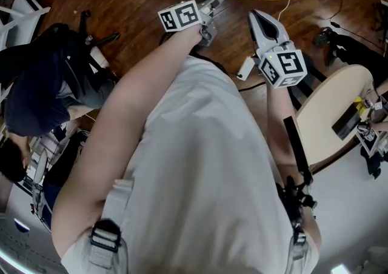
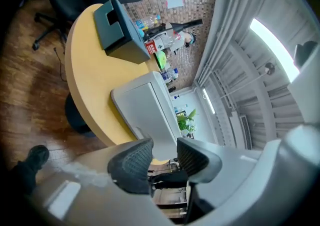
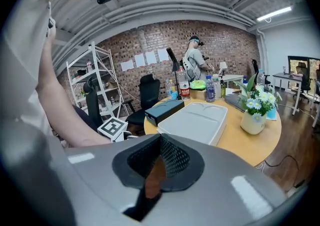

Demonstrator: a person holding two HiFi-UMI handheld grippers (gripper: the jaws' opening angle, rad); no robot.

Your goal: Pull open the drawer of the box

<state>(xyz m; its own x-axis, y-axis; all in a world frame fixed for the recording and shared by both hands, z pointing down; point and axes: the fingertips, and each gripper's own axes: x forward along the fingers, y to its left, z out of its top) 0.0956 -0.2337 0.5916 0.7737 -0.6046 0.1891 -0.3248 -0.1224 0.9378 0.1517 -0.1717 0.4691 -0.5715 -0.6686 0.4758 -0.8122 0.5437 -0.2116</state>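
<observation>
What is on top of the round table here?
A grey box, a dark box beside it, bottles and a vase of flowers. The near left part of the table is hidden behind the right gripper.

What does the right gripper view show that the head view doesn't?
Only the right gripper view shows the brick wall, a person standing at the back and bottles. Only the head view shows the right gripper's marker cube and the wearer's harness buckle. Both show the pale grey case on the round table.
</observation>
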